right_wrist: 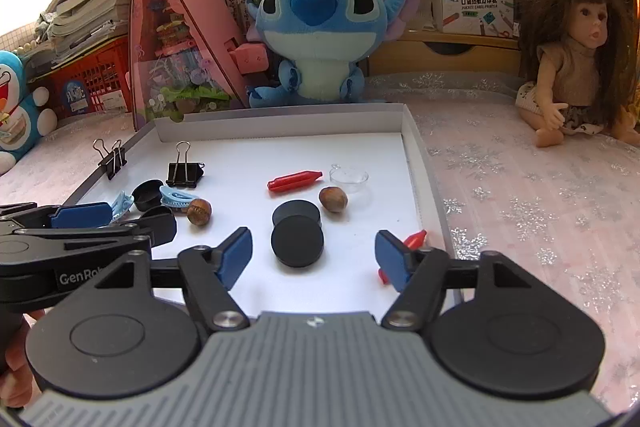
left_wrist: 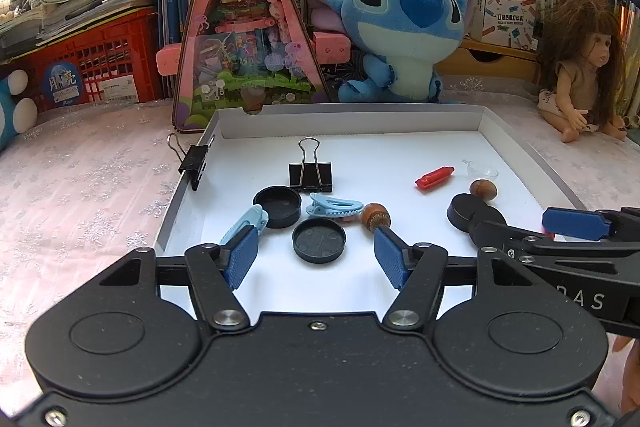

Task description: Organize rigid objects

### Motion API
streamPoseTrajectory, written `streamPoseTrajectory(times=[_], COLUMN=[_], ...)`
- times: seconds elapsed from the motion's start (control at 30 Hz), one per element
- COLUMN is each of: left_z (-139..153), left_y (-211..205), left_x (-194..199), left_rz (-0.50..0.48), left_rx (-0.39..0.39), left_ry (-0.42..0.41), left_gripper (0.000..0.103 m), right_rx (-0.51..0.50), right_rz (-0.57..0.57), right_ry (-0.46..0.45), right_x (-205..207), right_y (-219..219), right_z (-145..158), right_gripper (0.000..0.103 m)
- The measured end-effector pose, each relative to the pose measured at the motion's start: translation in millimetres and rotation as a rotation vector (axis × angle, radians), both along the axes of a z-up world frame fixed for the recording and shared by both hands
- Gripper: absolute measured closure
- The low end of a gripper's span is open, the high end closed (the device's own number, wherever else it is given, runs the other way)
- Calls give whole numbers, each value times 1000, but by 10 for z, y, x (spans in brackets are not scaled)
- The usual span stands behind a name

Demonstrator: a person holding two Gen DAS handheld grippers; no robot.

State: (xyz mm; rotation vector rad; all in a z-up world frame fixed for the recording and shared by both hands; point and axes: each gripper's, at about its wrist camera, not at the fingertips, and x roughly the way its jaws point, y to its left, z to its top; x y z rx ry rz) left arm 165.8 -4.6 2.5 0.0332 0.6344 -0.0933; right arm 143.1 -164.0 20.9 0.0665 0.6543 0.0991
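Note:
A white tray holds small items. My left gripper is open, and a black cap lies on the tray floor between its fingers, untouched. Around it are another black cap, two blue hair clips, an acorn and a binder clip. My right gripper is open too, with a black disc lying between its fingers and a second disc just behind. A red piece lies beside its right finger.
A hazelnut, a clear cup and a red piece lie further in. A second binder clip grips the tray's left rim. A blue plush, a pink display case and a doll stand behind.

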Motion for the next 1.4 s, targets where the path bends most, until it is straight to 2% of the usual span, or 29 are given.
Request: streamPoseTrajectory(times=[0.2,0.77,1.07,1.4], left_z=[71,243,132,-144], left_y=[44,216,228,228], left_x=[-132,-756,-854,-847], left_rz=[-1,-32,-21,8], left_rx=[-13,-35,-22,13], left_ry=[-14,-81,-52,8], left_gripper=[35,26,26,25], right_rx=[-23,-38,-54,-104], right_rz=[-20,-49,-42,-31], right_ry=[-15,-93,-62,23], right_x=[-87,-575,-694,-699], right_y=[3,-50,-69,0], right_z=[52,111,62,-125], right_gripper=[16,11,11,10])
